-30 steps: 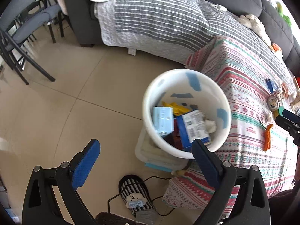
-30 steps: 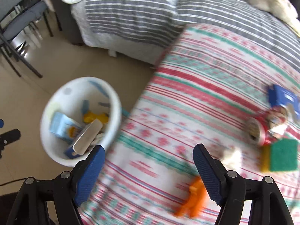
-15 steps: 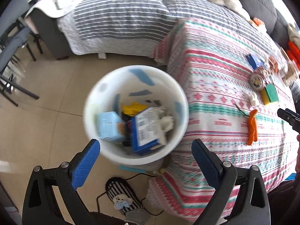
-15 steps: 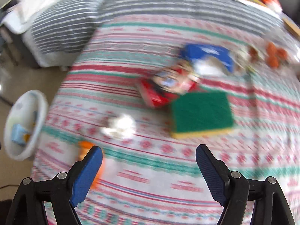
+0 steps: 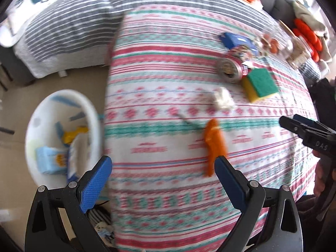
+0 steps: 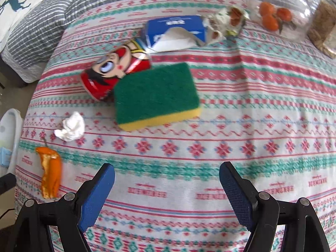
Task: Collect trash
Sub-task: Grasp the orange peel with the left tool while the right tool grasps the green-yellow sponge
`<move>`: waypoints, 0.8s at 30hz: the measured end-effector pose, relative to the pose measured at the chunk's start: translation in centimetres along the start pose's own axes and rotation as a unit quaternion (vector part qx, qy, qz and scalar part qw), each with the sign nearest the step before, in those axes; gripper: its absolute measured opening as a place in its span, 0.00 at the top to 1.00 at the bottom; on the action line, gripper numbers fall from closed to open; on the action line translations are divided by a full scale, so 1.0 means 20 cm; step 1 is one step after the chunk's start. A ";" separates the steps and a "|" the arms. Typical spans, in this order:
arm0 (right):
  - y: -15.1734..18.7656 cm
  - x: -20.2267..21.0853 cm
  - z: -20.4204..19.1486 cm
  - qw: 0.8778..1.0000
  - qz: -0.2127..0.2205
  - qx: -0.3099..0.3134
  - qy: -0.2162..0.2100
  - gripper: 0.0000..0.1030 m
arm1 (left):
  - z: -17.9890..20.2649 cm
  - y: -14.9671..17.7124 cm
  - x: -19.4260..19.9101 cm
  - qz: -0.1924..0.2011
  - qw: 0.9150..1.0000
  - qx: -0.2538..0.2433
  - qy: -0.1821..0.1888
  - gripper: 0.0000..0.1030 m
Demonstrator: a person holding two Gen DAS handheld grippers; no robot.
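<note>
Orange peel [image 6: 50, 172] lies on the worktop [image 6: 252, 126] left of the right tool [image 6: 167, 189]; tissue wad [image 6: 70, 127] beyond it, then can [image 6: 113, 73] touching sponge [image 6: 156, 94]. Bin [image 5: 63, 134] on the floor, left of the left tool [image 5: 162, 181]. Both tools gape wide, holding nothing.

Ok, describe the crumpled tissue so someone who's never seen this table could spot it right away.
Start at the table with the red, green and white patterned cloth. Find the big green and yellow sponge near its middle; the crumpled tissue lies just off the sponge's corner, towards the orange peel. It is the only small plain white wad there, without print or colour.
</note>
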State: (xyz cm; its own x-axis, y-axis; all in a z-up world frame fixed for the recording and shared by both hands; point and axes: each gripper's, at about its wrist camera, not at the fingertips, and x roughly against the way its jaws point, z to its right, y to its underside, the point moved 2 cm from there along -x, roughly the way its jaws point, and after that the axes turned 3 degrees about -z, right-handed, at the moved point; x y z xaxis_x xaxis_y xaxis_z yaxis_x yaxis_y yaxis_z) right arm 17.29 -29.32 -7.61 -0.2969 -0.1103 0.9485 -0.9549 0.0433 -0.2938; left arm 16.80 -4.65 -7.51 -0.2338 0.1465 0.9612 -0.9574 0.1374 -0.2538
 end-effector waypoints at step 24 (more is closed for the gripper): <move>-0.06 0.02 0.25 1.000 -0.001 -0.027 0.008 0.17 | 0.26 -0.11 -0.10 0.004 0.997 0.004 0.071 0.85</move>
State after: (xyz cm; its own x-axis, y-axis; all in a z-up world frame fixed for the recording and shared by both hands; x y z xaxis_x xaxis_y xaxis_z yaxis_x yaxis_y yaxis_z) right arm 18.25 -34.37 -7.53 -0.2945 -0.0951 0.9509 -0.9535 0.0967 -0.2856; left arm 18.54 -10.43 -8.30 -0.2158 0.2850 0.9339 -0.9572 0.1272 -0.2600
